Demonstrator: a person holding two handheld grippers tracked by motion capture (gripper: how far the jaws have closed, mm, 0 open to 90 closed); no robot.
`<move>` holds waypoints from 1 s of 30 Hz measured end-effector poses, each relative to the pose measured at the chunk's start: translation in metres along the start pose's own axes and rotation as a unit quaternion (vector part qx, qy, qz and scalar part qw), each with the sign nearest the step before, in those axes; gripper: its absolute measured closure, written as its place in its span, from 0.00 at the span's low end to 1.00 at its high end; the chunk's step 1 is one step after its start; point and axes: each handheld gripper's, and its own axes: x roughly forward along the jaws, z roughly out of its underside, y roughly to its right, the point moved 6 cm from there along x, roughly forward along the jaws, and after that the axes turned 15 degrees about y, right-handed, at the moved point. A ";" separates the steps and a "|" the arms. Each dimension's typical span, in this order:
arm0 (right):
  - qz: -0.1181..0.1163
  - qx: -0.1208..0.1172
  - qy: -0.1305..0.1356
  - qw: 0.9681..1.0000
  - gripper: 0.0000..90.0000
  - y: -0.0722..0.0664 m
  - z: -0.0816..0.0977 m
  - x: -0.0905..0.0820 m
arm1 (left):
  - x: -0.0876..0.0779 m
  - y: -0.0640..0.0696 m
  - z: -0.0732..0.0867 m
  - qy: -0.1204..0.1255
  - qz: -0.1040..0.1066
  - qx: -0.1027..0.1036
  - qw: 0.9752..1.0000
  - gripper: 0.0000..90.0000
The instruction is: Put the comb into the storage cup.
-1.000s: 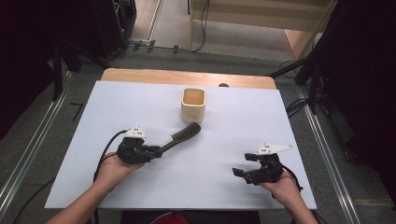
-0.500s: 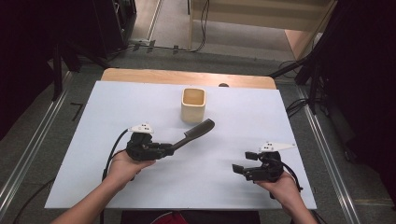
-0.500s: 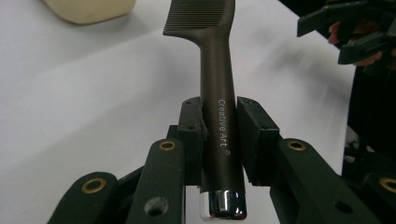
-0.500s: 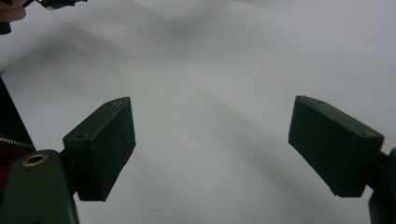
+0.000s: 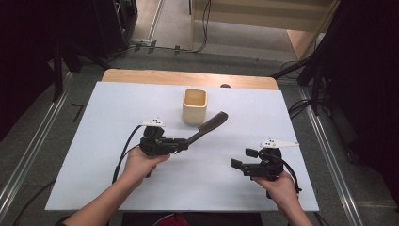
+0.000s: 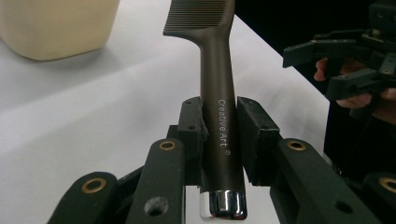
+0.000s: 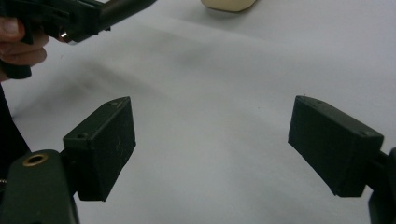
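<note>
Gripping a dark brown comb [image 5: 207, 127] by its handle, the left gripper [image 5: 181, 143] is holding it above the white bench [image 5: 117, 108], its jaws pressing on both sides of the handle. In the left gripper view the comb [image 6: 219, 116] is running straight away from the jaws, with its fine teeth at the far end, a shiny metal cap at the near end and the words "Creative Art" printed along the handle. In the high view the comb is slanting up and to the right, its toothed end lying just beside the right edge of a cream square cup [image 5: 195, 106]. That cup is standing upright near the far middle of the bench, and it is appearing at the upper left in the left gripper view [image 6: 56, 25]. The person's left hand [image 5: 141, 162] is wrapping around the gripper's grip.

The right gripper [image 5: 242, 165] is sitting low over the bench's near right part, well apart from the comb and the cup, with the right hand [image 5: 280, 186] behind it. Its jaws are standing wide apart with nothing between them, as the right gripper view [image 7: 210, 144] is showing against bare white bench. A grey three-cornered plate [image 5: 278, 143] is riding on top of it.
</note>
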 end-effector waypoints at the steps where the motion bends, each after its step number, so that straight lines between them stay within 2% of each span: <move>1: 0.002 0.003 0.001 1.000 0.15 -0.001 -0.001 0.000 | 0.002 0.001 0.000 0.003 -0.003 -0.001 1.000 0.82; 9: 0.007 0.025 0.003 1.000 0.15 -0.013 -0.007 0.007 | 0.020 0.006 -0.007 0.039 -0.006 -0.014 0.999 0.82; 11: 0.009 0.030 0.007 0.999 0.19 -0.014 -0.010 0.010 | 0.025 0.007 -0.007 0.047 -0.009 -0.018 0.999 0.82; 16: 0.015 0.036 0.027 0.999 0.19 -0.019 -0.018 0.016 | 0.033 0.009 -0.006 0.064 -0.016 -0.019 0.998 0.82; 19: 0.018 0.051 0.044 0.998 0.20 -0.019 -0.024 0.019 | 0.037 0.008 -0.006 0.079 -0.019 -0.033 0.996 0.82; 21: 0.021 0.046 0.051 0.997 0.22 -0.019 -0.027 0.022 | 0.040 0.007 -0.006 0.089 -0.022 -0.040 0.995 0.82; 23: 0.042 0.017 0.059 0.997 0.22 -0.018 -0.031 0.025 | 0.044 0.007 -0.005 0.097 -0.024 -0.044 0.994 0.82; 24: 0.044 0.017 0.058 0.997 0.23 -0.018 -0.032 0.026 | 0.046 0.008 -0.004 0.098 -0.024 -0.043 0.994 0.82; 30: 0.041 0.051 0.073 0.995 0.25 -0.014 -0.041 0.033 | 0.056 0.013 0.000 0.100 -0.023 -0.036 0.994 0.82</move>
